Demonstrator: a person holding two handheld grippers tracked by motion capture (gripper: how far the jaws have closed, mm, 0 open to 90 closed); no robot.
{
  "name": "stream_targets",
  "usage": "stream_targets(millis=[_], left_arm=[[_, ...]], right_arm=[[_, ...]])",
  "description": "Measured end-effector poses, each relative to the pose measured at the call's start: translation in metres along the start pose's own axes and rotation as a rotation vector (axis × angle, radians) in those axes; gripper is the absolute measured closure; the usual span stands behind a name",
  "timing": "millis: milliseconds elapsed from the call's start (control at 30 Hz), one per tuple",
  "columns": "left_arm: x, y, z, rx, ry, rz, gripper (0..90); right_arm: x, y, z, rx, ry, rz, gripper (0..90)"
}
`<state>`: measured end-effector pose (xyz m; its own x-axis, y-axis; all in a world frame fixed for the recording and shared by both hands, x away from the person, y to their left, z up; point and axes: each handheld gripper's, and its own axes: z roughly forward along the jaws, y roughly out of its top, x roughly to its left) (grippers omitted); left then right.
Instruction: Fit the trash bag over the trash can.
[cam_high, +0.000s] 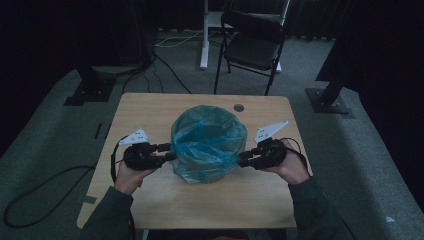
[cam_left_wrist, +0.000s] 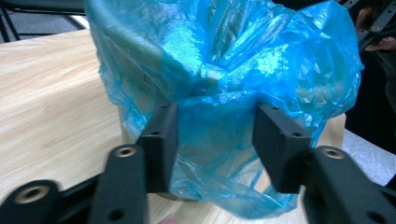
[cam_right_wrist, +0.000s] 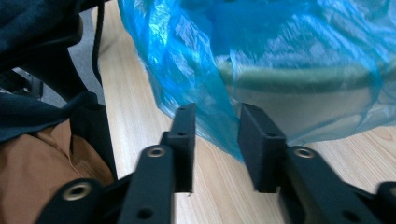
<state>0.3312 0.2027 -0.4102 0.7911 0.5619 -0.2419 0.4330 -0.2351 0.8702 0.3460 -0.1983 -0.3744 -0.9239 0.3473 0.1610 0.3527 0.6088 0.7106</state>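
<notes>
Blue bag (cam_high: 207, 145) covers the round bin (cam_right_wrist: 299, 84); bin wall shows through film only as a pale band, base and contents not readable. Left gripper (cam_left_wrist: 215, 135): jaws apart with bag film between, contact with film cannot be judged; top of bag cut by frame edge. Right gripper (cam_right_wrist: 217, 135): jaw tips at bag fold, grip undetermined.

Looking down and forward from above onto the surface (cam_high: 150, 107), riding low behind each hand-held gripper, facing inward at close range, sharing the blue bag (cam_high: 207, 145) (cam_left_wrist: 224, 70) (cam_right_wrist: 280, 51) from opposite sides
</notes>
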Motion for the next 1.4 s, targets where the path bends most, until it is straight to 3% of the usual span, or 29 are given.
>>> stream_targets(millis=[133, 233, 367, 600, 833, 933, 1067, 1400], left_arm=[[-0.003, -0.001, 0.002, 0.023, -0.002, 0.023, 76.4], [-0.004, -0.003, 0.004, 0.036, 0.000, 0.033, 85.6], [-0.002, -0.009, 0.004, 0.057, 0.006, 0.026, 88.7], [0.008, -0.018, 0.001, 0.074, 0.056, -0.008, 86.8], [0.020, -0.023, -0.005, 0.068, 0.102, -0.057, 86.6], [0.024, -0.023, -0.010, 0.052, 0.120, -0.079, 76.7], [0.026, -0.022, -0.017, 0.017, 0.121, -0.098, 63.8], [0.028, -0.012, -0.033, -0.054, 0.114, -0.088, 57.2]], right_arm=[[0.001, 0.001, 0.000, -0.007, 0.009, -0.005, 80.1], [0.001, 0.000, -0.001, -0.013, 0.007, -0.009, 86.9], [0.001, -0.001, 0.001, 0.017, 0.006, -0.014, 90.0], [-0.001, -0.006, 0.006, 0.054, -0.008, -0.015, 90.0], [-0.007, -0.011, 0.007, 0.080, -0.028, 0.019, 90.0], [-0.008, -0.012, 0.004, 0.067, -0.031, 0.020, 89.4], [-0.011, -0.012, -0.006, 0.031, -0.059, 0.033, 78.8], [-0.018, -0.011, -0.012, -0.018, -0.118, 0.070, 67.0]])
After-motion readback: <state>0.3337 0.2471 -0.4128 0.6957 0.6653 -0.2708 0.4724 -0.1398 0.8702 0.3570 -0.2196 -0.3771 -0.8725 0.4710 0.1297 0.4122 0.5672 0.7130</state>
